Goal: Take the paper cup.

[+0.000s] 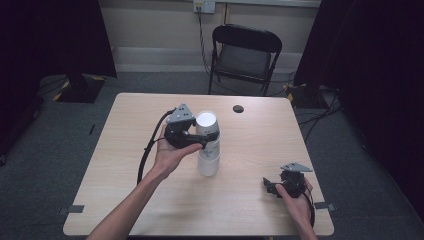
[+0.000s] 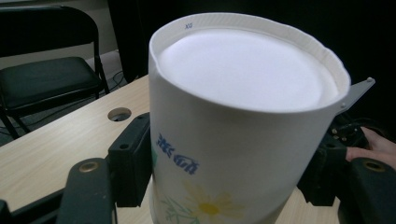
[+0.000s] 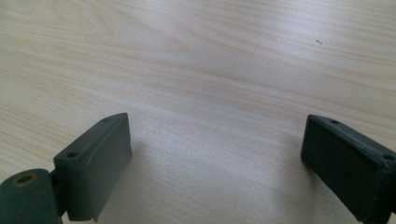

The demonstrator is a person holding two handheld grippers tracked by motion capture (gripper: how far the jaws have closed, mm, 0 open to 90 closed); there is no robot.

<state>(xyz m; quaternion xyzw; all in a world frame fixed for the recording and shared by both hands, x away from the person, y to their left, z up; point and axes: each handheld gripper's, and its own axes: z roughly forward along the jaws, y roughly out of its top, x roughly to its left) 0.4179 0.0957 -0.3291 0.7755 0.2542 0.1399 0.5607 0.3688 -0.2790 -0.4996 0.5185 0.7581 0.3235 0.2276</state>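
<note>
A white paper cup (image 1: 206, 122) with blue lettering and a yellow flower print is upside down, its flat base facing up (image 2: 247, 70). My left gripper (image 1: 206, 137) is shut on its sides, one black pad (image 2: 133, 158) pressing on each flank. Directly below it a second upturned white cup (image 1: 208, 162) stands on the wooden table (image 1: 125, 165), and the held cup still overlaps its top. My right gripper (image 1: 268, 186) rests low near the table's front right corner, its jaws wide open (image 3: 215, 163) over bare wood with nothing between them.
A black folding chair (image 1: 245, 55) stands behind the table's far edge. A round cable hole (image 1: 238, 108) sits in the tabletop at the back. Cables trail from both grippers. Dark curtains hang on either side.
</note>
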